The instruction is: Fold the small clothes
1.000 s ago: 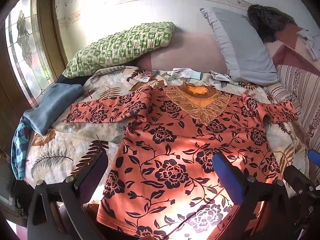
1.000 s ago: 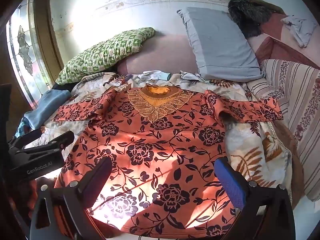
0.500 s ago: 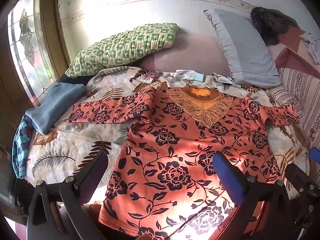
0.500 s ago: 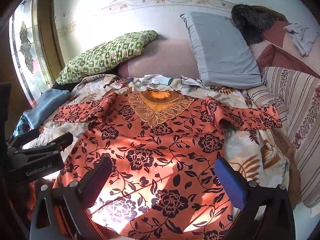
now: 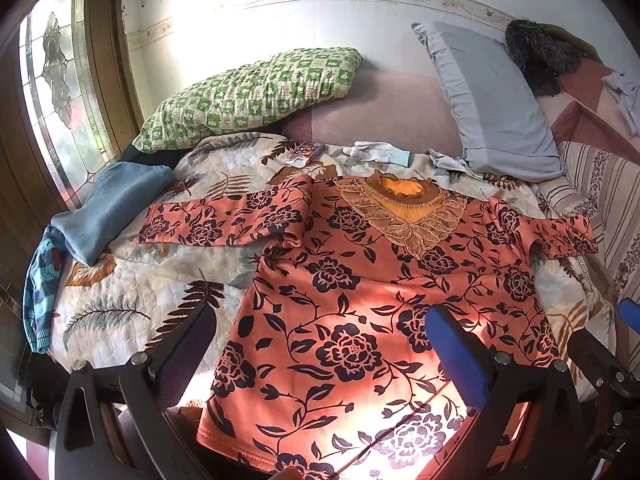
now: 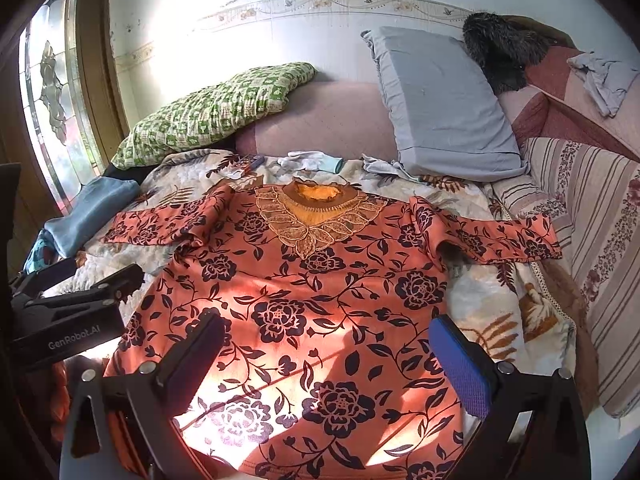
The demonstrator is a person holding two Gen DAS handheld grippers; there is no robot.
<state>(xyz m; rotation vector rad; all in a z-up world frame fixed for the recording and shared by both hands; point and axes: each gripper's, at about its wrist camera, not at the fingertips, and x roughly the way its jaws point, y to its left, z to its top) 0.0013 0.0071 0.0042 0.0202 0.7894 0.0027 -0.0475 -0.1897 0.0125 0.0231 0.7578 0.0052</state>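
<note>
Left wrist view: my left gripper (image 5: 320,344) hangs with fingers wide apart, gripping nothing, above the hem end of the orange floral blouse (image 5: 360,300). Right wrist view: my right gripper (image 6: 328,356) is likewise spread and empty over the same hem, toward the blouse's right side. Both sit low at the hem, I judge, because the garment is laid out for a first fold. The blouse lies face up on the leaf-print quilt (image 5: 132,288), lace collar (image 5: 404,216) at the far end, both sleeves stretched outward; no fold made yet. Left of the blouse: a folded blue garment (image 5: 108,208). Beyond the collar: a white glove (image 5: 380,152), a green checked pillow (image 5: 248,96), a grey pillow (image 5: 492,100).
</note>
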